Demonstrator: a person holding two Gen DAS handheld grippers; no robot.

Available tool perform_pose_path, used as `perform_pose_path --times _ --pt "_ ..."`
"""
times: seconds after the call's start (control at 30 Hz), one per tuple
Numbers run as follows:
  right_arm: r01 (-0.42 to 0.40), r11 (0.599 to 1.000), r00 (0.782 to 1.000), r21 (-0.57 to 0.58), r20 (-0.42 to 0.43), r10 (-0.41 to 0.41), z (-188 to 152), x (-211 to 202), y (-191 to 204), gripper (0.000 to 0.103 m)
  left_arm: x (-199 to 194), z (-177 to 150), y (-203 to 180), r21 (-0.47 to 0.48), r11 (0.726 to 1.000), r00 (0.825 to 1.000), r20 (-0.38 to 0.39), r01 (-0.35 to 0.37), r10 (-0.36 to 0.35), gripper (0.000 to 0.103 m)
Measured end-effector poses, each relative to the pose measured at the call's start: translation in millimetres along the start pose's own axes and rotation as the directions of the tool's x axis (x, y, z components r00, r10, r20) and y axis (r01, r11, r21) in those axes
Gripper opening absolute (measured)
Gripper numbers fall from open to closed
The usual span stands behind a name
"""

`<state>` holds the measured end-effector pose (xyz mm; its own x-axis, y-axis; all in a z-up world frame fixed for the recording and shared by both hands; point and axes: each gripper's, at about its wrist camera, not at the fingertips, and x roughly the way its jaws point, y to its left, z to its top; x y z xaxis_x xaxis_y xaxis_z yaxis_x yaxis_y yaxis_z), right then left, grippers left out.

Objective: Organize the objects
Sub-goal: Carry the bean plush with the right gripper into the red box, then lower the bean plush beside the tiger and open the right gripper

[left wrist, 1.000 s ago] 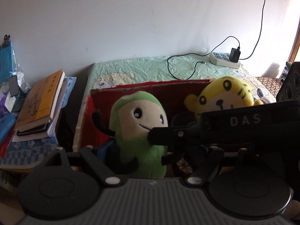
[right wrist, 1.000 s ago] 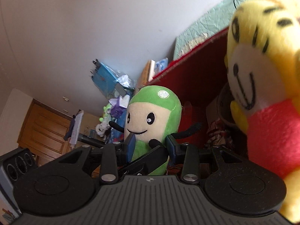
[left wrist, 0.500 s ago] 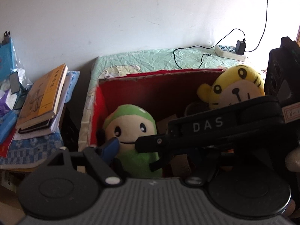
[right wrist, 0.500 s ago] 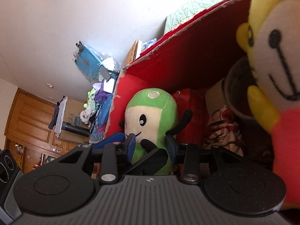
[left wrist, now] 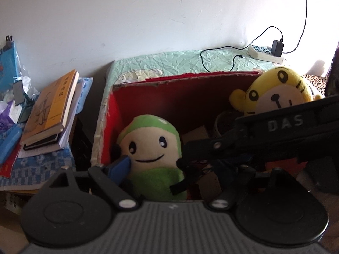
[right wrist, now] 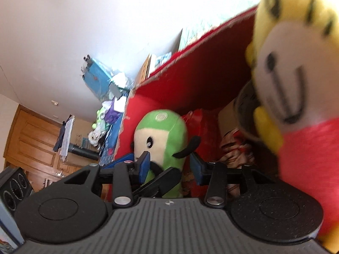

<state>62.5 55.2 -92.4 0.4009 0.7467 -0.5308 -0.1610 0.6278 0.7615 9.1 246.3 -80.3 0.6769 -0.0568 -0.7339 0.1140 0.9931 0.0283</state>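
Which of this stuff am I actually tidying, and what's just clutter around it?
Job: green plush, yellow plush, red box, with both grippers' jaws opening around the green plush.

Lying about: books, power strip, charger, blue bag.

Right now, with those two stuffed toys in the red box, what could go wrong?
Both grippers' jaws are opening around the green plush. It stands upright against the red box wall and may topple once freed. The right gripper reaches across the left gripper, so withdrawing could make them collide. The yellow plush pokes above the rim and could get knocked out.
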Motion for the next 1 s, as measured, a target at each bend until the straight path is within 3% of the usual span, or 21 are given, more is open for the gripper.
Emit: perform_pose_path --times 0.13,0.3,1.0 --pt "0.035 0.999 0.999 -0.024 0.039 -0.034 0.4 -7.3 -5.0 0.039 5.8 1.3 -5.8 0.018 0.999 0.999 -0.015 -0.037 0.037 0.088" --pt "0.063 0.995 0.997 -0.076 0.051 -0.060 -1.3 -2.8 -1.8 0.038 12.3 3.3 -7.9 0.023 0.997 0.997 -0.038 -0.073 0.074 0.089" --pt "0.048 0.993 0.997 -0.105 0.066 -0.042 -3.6 7.9 -2.9 0.038 21.1 3.8 -14.9 0.028 0.993 0.991 -0.077 -0.112 0.114 0.100"
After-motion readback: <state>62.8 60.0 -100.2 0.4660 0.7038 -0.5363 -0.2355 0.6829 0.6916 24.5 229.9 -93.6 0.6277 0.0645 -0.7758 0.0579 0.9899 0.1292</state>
